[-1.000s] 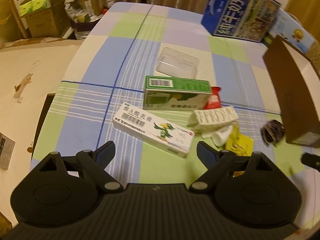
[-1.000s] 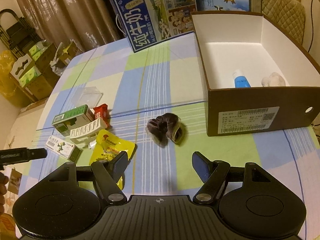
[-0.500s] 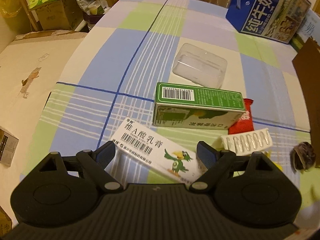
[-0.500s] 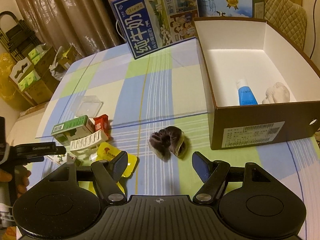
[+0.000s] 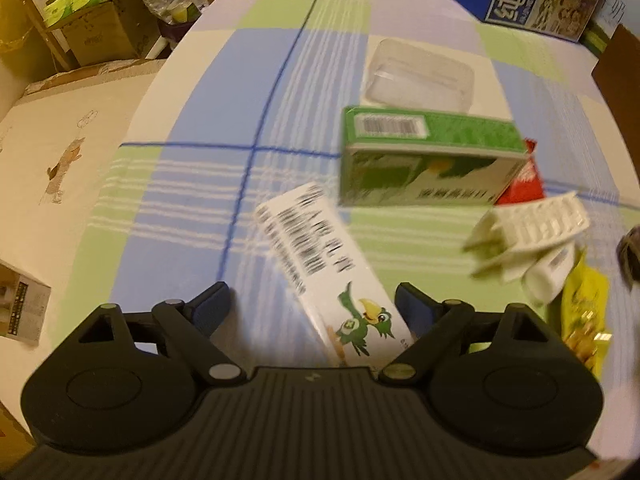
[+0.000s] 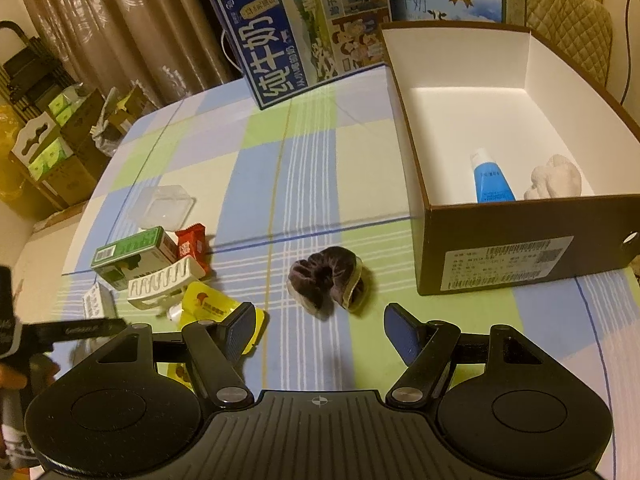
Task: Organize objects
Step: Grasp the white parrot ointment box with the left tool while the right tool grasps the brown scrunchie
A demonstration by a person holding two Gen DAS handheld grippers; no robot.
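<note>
Evidently a pick is being set up on the left side: the left gripper (image 5: pixel 312 300) is spread wide, and the white carton with the parrot print (image 5: pixel 334 276) is framed between its two fingers, its near end lying in the gap while its barcoded end points away and to the left. No contact between pads and carton can be made out, and the view is blurred. The carton is straddled across its narrow width, presumably because that is the only span the jaws could close on. Just ahead and to the right of that gripper a green box (image 5: pixel 428 160) is seen, with a clear plastic tub (image 5: pixel 420 76) beyond it, a red packet (image 5: pixel 526 184) tucked against its right end, and a white ribbed tray (image 5: pixel 532 228) and a yellow sachet (image 5: pixel 584 312) further right. The right gripper (image 6: pixel 320 328) is likewise held wide and empty, with a dark scrunchie (image 6: pixel 326 280) lying just ahead of its gap on the checked tablecloth (image 6: pixel 304 168). Ahead and to its right the brown cardboard box (image 6: pixel 520 248) stands open-topped, a blue tube (image 6: pixel 490 178) and a pale crumpled object (image 6: pixel 556 178) already inside, so it is judged to be the collecting place, with most items not yet moved.
</note>
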